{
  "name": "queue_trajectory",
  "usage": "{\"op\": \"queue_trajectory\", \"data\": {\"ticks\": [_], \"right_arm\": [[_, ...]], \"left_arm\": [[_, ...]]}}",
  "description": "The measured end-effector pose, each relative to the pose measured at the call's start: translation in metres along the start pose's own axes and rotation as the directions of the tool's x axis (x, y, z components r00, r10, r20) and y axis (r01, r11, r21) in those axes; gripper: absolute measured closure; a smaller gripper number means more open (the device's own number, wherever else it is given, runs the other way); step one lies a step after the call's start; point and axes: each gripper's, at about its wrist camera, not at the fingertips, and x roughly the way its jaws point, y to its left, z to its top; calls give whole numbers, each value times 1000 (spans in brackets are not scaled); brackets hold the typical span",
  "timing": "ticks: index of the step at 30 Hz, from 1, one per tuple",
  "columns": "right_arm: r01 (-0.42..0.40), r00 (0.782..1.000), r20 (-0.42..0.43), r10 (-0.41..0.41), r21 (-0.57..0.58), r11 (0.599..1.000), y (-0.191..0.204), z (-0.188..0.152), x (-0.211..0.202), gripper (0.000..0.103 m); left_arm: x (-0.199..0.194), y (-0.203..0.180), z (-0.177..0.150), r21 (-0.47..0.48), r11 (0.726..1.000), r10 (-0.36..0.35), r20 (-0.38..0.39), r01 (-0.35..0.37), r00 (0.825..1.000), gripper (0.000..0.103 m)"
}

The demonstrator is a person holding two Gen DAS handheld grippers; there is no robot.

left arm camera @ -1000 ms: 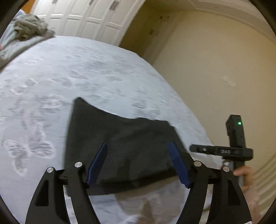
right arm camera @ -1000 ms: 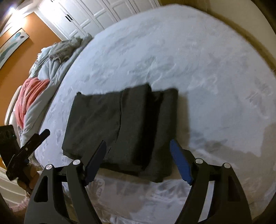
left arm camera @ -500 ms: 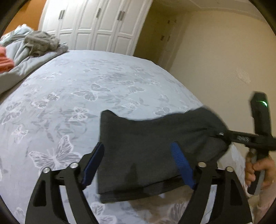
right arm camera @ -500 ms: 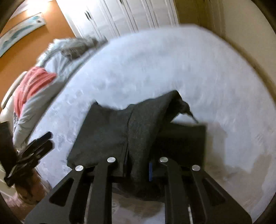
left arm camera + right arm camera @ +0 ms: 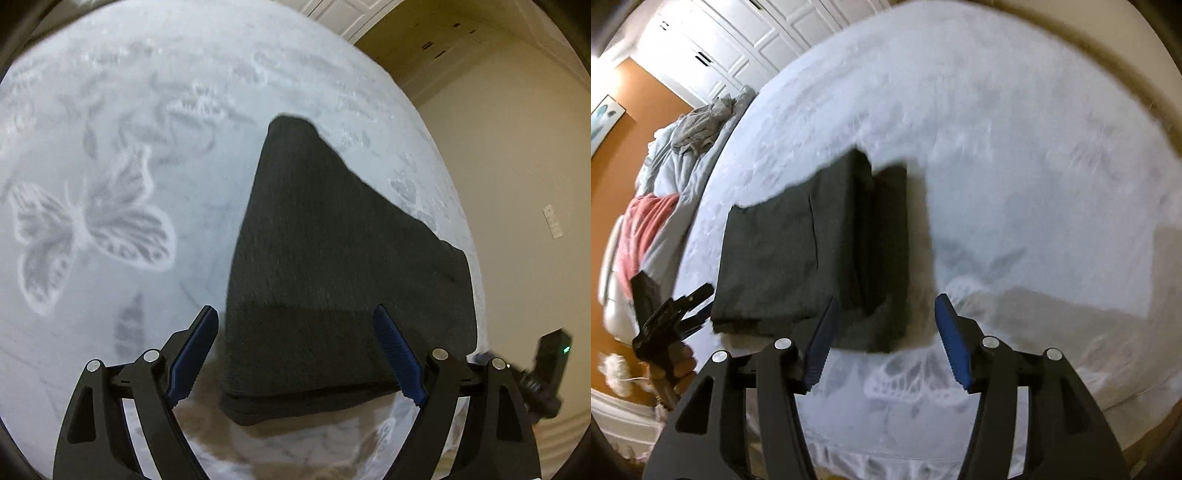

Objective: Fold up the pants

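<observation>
No writing or label can be read anywhere. The dark charcoal pants (image 5: 812, 254), a soft knit-looking cloth, lie folded into a thick block near the front edge of the bed (image 5: 1015, 155), whose pale sheet carries a butterfly print. The left claw (image 5: 295, 354) hangs released above the pants' near edge. The right claw (image 5: 882, 339) is opening, its ribbed blue pads (image 5: 951, 343) clear of the cloth. Only the right view shows the orange wall (image 5: 613, 158) and rumpled bedding (image 5: 698, 127)
</observation>
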Motion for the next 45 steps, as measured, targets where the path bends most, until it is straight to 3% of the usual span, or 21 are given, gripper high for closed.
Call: {"op": "queue_trajectory", "data": {"ticks": [4,7,9,11,12,14,18,21,23,26,28,30,32,33,34,36,39,41,43,44,45], "right_arm": [[23,994,-100,-37,-136,990,28,-22,40,52],[214,975,23,-220,-349,912,58,-35,43,56],[334,941,99,-323,-409,849,62,-39,44,72],[346,938,116,-326,-361,866,51,-34,35,75],[290,957,91,-276,-284,914,37,-29,27,73],[205,979,51,-199,-189,960,20,-25,18,73],[220,976,52,-213,-264,939,34,-29,24,70],[268,963,108,-246,-313,911,52,-31,24,70],[336,941,143,-307,-288,897,47,-27,23,86],[194,980,65,-189,-88,977,3,-17,9,80],[242,969,71,-236,-102,965,6,-23,5,63],[266,963,83,-257,-127,956,17,-26,5,62],[214,976,77,-204,-151,965,28,-27,5,63],[183,982,80,-172,-166,969,33,-24,3,58],[173,983,90,-159,-171,970,36,-22,0,43],[122,989,97,-107,-161,979,34,-19,-6,27],[-64,996,62,66,-44,997,19,-11,-9,13],[-115,992,49,113,25,993,15,-8,1,9],[22,1000,18,-23,33,999,15,-2,27,10],[96,995,13,-96,12,995,16,-2,37,15],[120,992,30,-119,-33,992,22,-3,46,37]], "left_arm": [[7,-3,-6,15,1000,14,-8,-14,1000,20],[8,-6,-8,43,999,31,-1,-31,1000,20],[7,-8,-8,53,998,38,-3,-38,999,20],[7,-7,-8,56,997,48,-2,-48,999,20],[6,-7,-7,58,997,55,0,-55,998,20],[7,-5,-7,52,997,55,3,-55,998,20],[7,-6,-7,47,998,47,1,-47,999,20],[7,-9,-9,62,997,44,1,-44,999,20],[8,-12,-12,82,995,59,10,-60,998,20],[7,-18,-14,116,991,72,17,-73,997,20],[4,-18,-12,115,991,65,23,-67,998,20],[5,-17,-11,100,993,65,20,-67,998,20],[6,-17,-11,97,993,66,20,-68,998,20],[7,-19,-12,106,992,73,21,-75,997,20],[7,-21,-13,127,988,83,25,-85,996,20],[9,-25,-15,151,984,96,34,-100,995,19],[18,-18,-13,114,992,57,5,-57,998,17],[19,-13,-12,69,997,36,32,-39,999,16],[21,-14,-11,79,997,20,35,-23,999,20],[21,-15,-10,93,995,16,43,-20,999,45],[21,-14,-9,106,994,26,47,-31,999,70]]}}
